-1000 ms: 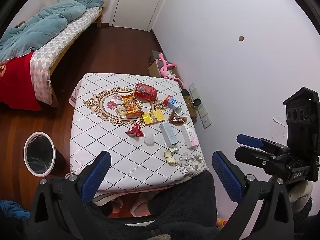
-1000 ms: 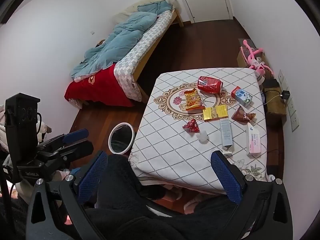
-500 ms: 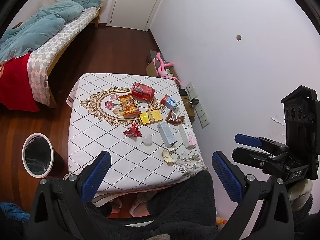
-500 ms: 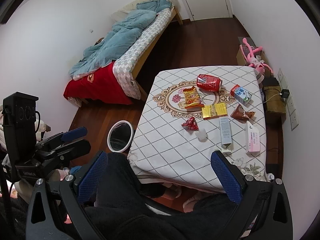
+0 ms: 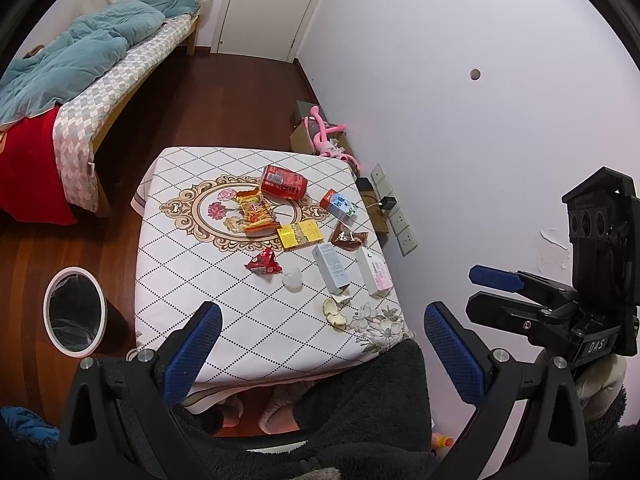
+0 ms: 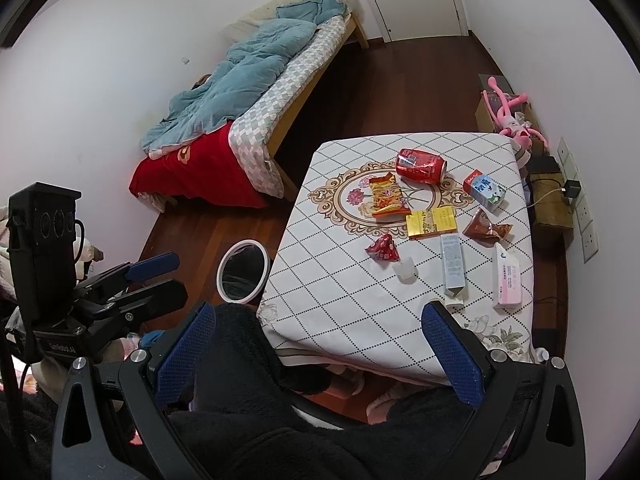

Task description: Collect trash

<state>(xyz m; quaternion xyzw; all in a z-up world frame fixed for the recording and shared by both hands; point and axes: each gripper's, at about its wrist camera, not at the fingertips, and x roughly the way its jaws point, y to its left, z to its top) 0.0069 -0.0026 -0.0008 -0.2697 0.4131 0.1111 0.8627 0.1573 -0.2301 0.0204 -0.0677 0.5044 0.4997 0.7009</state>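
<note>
I hold my left gripper and my right gripper high above the near edge of the table, both with jaws spread wide and nothing between them. The trash lies scattered on the cloth: a red can on its side, an orange snack bag beside it, a yellow box, a small red wrapper, and what looks like fruit peel. The bin stands on the floor, left of the table.
</note>
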